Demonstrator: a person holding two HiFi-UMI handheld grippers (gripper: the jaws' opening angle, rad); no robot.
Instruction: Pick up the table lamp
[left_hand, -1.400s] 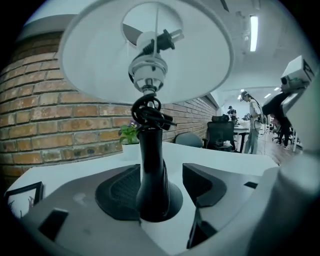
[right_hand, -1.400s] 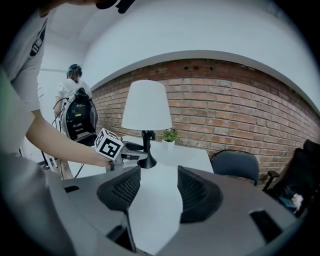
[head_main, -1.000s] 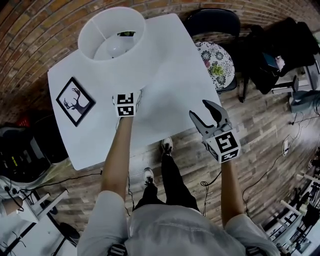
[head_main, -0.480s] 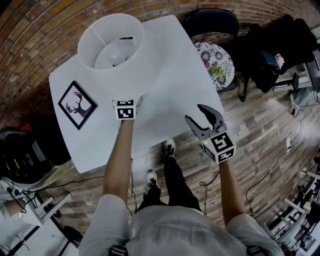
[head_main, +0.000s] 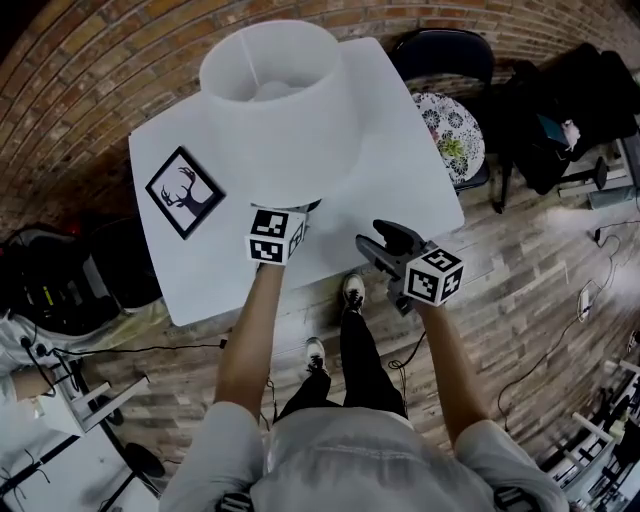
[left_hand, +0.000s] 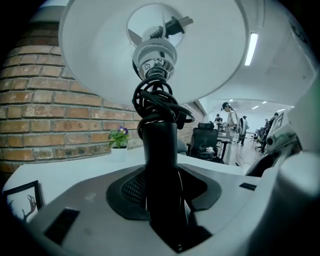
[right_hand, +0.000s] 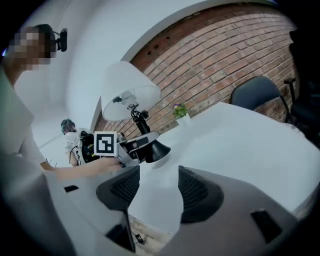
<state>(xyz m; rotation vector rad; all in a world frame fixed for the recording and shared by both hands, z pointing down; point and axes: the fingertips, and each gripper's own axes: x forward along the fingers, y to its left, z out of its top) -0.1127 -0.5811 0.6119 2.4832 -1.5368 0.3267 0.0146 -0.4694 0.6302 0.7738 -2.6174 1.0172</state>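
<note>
The table lamp has a wide white shade (head_main: 275, 100) and a black stem (left_hand: 160, 165) with its cord coiled round it (left_hand: 157, 102). My left gripper (head_main: 298, 215) is shut on the stem just under the shade, and the stem fills the gap between the jaws in the left gripper view (left_hand: 162, 185). In the right gripper view the lamp leans, and its black cone base (right_hand: 157, 150) hangs slightly above the white table (head_main: 400, 150) with a shadow under it. My right gripper (head_main: 385, 245) is open and holds nothing, to the right of the lamp near the table's front edge.
A framed deer picture (head_main: 185, 192) lies on the table's left part. A small potted flower (right_hand: 181, 114) stands by the brick wall. A chair with a floral cushion (head_main: 455, 135) is beyond the table's right edge. My feet (head_main: 352, 292) are on the wood floor below.
The lamp has come up and to the right with my left gripper, and the shade looks larger. My right gripper has moved left, toward the lamp.
</note>
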